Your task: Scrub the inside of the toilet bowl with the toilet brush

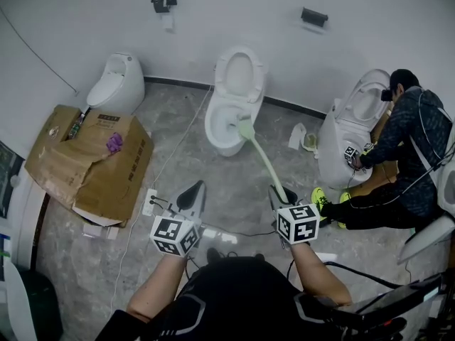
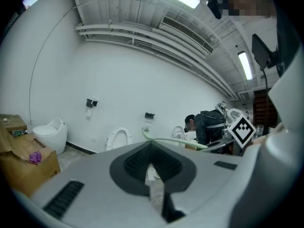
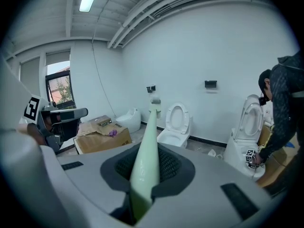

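Observation:
A white toilet (image 1: 233, 98) stands against the far wall with its lid up, and shows in the right gripper view as toilet (image 3: 176, 122). My right gripper (image 1: 282, 192) is shut on the handle of a pale green toilet brush (image 1: 261, 156). The handle slants up and left. Its brush head (image 1: 246, 129) hangs in the air at the bowl's front right edge, not inside the bowl. In the right gripper view the brush head (image 3: 155, 101) shows left of the toilet. My left gripper (image 1: 193, 190) is shut on nothing, low and left of the brush.
A torn cardboard box (image 1: 89, 158) lies at the left, with a small white toilet (image 1: 117, 82) behind it. At the right a person (image 1: 405, 155) crouches by another toilet (image 1: 355, 119). A power strip (image 1: 150, 202) and cables lie on the floor.

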A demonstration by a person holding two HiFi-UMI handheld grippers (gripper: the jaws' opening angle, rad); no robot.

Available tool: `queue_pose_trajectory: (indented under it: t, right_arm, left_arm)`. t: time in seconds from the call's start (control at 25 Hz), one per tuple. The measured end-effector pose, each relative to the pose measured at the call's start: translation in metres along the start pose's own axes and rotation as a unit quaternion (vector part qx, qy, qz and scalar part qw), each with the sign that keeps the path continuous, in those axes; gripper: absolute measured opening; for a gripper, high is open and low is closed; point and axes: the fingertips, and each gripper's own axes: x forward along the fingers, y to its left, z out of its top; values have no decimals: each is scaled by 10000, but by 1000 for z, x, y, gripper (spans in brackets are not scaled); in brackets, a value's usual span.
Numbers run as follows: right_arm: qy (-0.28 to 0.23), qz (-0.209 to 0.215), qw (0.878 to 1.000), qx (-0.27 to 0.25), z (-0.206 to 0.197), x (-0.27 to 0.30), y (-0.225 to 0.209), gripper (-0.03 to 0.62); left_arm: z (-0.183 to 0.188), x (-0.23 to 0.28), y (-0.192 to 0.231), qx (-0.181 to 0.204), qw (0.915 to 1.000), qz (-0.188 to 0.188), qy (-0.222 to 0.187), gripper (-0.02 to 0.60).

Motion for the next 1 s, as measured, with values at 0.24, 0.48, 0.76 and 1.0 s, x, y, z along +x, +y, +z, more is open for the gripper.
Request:
queue_pose_trajectory:
  t: [0.24,0.48,0.76,1.0]
  right_arm:
    - [44,-105,9999,88,4,14,16,63]
    - [34,-251,9996,144,6,27,33,63]
    - [85,-245,9996,111,15,42,38,63]
    - [53,-113,9998,126,31,78,22,61]
  left_arm:
    - [3,-3,24,0,9998,-174,16,9]
    - [1,-8,49,-17,9995,-319,10,9]
    - [2,-3,69,-129,9997,-229,-12,9]
    - [5,20,85,-64,9999,-105,57,11]
